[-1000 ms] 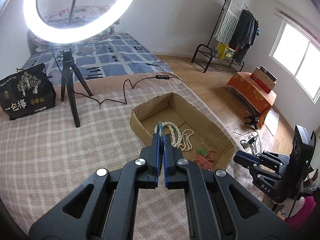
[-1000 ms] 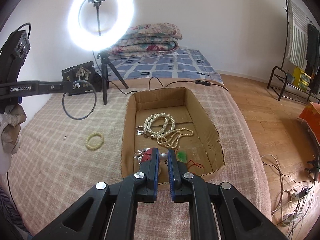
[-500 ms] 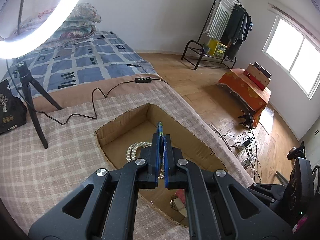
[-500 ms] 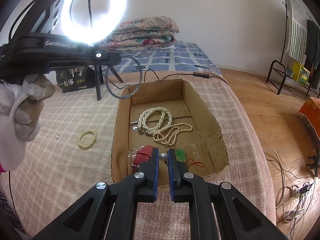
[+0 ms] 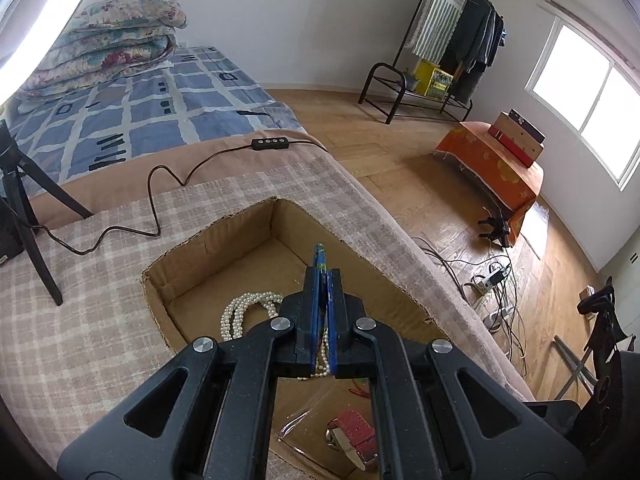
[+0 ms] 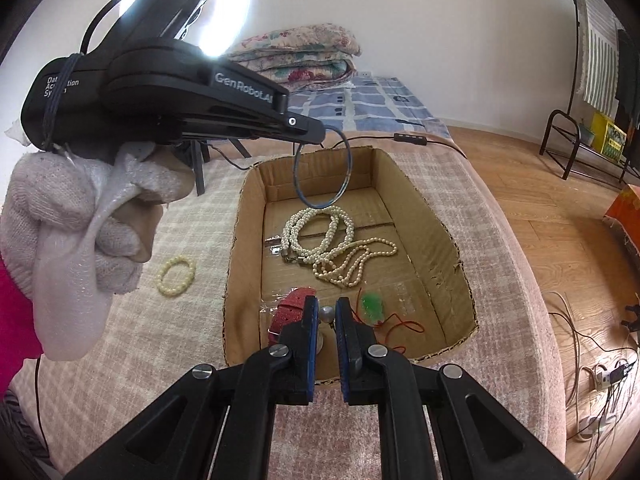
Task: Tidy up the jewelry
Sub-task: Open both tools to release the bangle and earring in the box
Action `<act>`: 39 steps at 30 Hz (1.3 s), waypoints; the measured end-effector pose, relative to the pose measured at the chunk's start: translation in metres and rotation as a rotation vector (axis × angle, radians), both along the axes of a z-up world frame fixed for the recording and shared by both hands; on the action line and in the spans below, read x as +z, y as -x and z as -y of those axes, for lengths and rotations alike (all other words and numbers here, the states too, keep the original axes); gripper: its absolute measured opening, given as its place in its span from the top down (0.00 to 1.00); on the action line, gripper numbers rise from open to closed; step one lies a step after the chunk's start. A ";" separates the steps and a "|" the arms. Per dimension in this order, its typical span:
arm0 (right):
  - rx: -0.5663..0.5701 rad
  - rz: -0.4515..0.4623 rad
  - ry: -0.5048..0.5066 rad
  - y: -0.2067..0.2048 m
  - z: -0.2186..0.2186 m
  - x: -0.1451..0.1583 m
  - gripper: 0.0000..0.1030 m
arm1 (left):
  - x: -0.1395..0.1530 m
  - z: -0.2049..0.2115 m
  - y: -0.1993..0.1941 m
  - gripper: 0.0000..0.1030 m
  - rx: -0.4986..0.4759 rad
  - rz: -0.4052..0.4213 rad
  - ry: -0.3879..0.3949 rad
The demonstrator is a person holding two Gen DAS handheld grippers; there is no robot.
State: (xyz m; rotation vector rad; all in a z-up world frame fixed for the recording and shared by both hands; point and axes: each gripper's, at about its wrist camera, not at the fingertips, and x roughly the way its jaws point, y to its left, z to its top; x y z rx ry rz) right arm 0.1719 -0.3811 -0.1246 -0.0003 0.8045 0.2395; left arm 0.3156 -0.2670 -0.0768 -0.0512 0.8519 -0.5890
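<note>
Left gripper [image 6: 310, 136] tight on thin blue bangle [image 6: 323, 168] over cardboard box [image 6: 436, 216]

So the right tongs [image 6: 327, 316] are pinched on a little silver bead [image 6: 326, 313] right over the near end of the cardboard box [image 6: 436, 216]; inside the box there's a pile of pearl necklaces [image 6: 328, 240], a red strap thing [image 6: 290, 310] and a green pendant [image 6: 372, 304] on a red cord; the left tongs [image 6: 298, 126] come in from the left, gloved hand [image 6: 80, 216] on the grip, with a thin blue bangle [image 6: 323, 168] hanging from the closed tips above the far end of the box; a pale bead bracelet [image 6: 176, 274] lies on the checked blanket [image 6: 168, 360] just left of the box.
</note>
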 end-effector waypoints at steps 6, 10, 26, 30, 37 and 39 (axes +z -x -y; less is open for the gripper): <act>-0.013 0.009 -0.001 0.000 0.000 0.001 0.75 | 0.008 0.004 0.004 0.99 -0.004 0.027 -0.004; -0.033 0.025 0.007 0.002 -0.001 0.004 0.35 | 0.012 0.005 0.007 0.56 -0.004 0.049 -0.019; -0.071 0.096 0.065 0.014 -0.010 0.020 0.00 | 0.030 -0.008 0.023 0.31 0.022 0.093 -0.025; -0.069 0.103 0.070 0.018 -0.014 0.026 0.00 | 0.038 -0.014 0.030 0.31 0.026 0.104 -0.031; -0.057 0.108 0.092 0.024 -0.020 0.030 0.00 | 0.056 -0.029 0.043 0.31 0.051 0.131 -0.030; -0.055 0.115 0.095 0.027 -0.022 0.033 0.00 | 0.062 -0.037 0.047 0.31 0.060 0.137 -0.028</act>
